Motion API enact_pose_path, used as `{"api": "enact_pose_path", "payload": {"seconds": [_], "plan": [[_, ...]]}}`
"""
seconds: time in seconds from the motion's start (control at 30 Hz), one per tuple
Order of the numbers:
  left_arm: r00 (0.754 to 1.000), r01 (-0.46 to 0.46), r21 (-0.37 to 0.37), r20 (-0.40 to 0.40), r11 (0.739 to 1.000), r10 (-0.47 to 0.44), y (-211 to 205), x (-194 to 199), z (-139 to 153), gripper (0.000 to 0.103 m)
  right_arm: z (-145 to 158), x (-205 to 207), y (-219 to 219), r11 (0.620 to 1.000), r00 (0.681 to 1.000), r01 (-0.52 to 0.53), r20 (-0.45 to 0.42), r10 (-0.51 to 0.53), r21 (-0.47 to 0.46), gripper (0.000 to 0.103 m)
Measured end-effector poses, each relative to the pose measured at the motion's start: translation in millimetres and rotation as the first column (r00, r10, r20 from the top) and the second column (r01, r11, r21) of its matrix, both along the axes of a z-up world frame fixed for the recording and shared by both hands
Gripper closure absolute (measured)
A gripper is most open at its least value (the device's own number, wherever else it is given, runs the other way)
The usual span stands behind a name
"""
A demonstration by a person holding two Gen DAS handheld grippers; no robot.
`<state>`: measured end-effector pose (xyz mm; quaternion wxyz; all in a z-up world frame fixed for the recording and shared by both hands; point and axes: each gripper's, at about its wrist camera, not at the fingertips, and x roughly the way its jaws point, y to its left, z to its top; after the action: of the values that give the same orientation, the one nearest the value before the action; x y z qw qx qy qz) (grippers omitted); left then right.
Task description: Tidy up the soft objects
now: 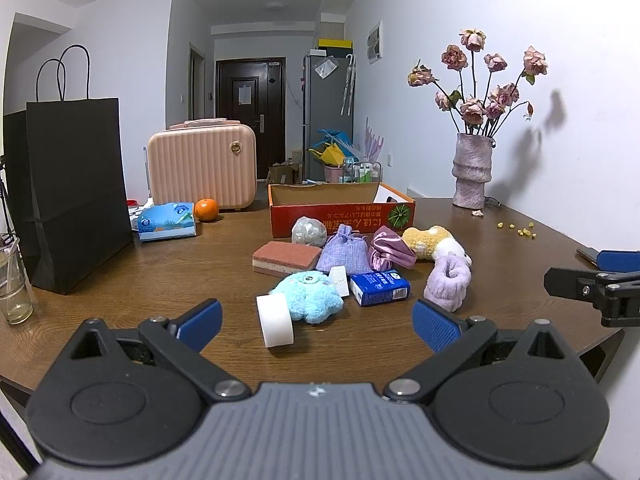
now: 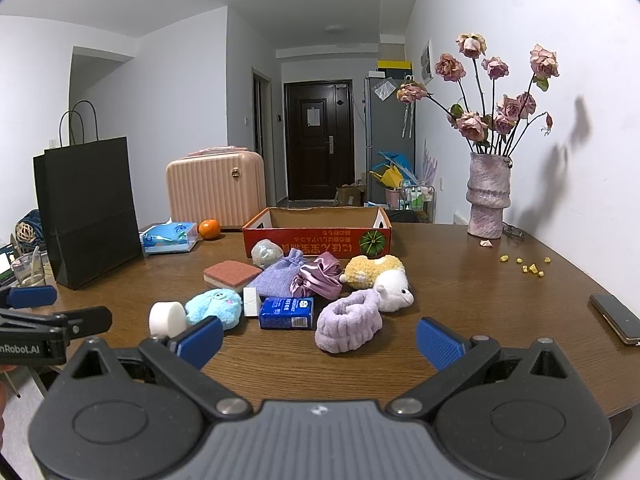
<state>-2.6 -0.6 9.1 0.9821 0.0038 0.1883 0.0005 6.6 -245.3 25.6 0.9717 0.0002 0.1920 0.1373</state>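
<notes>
Soft objects lie in a cluster on the brown table (image 1: 160, 280) before an open red cardboard box (image 1: 340, 212): a light blue plush (image 1: 310, 296), a white foam roll (image 1: 276, 320), a red sponge (image 1: 286, 258), a lilac pouch (image 1: 344, 254), a pink satin scrunchie (image 1: 388, 252), a yellow-white plush (image 1: 436, 242), a purple fluffy band (image 1: 448, 280) and a blue tissue pack (image 1: 380, 288). My left gripper (image 1: 316, 324) is open and empty, just short of the cluster. My right gripper (image 2: 320, 338) is open and empty, near the purple band (image 2: 348, 322).
A black paper bag (image 1: 76, 192), a glass (image 1: 14, 288), a tissue packet (image 1: 166, 222), an orange (image 1: 206, 209) and a pink case (image 1: 202, 162) stand at left and back. A vase of dried roses (image 1: 472, 168) stands back right. A phone (image 2: 616, 318) lies at right.
</notes>
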Motion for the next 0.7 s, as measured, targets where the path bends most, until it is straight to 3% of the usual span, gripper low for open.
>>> {"api": "enact_pose_path", "payload": {"seconds": [0.7], "plan": [[1.000,0.001,-0.001,0.002,1.000,-0.001,-0.1,-1.2,1.0,0.000,0.2,-1.4,0.0,1.000,1.000,0.000,0.002,0.000,-0.002,0.000]]}}
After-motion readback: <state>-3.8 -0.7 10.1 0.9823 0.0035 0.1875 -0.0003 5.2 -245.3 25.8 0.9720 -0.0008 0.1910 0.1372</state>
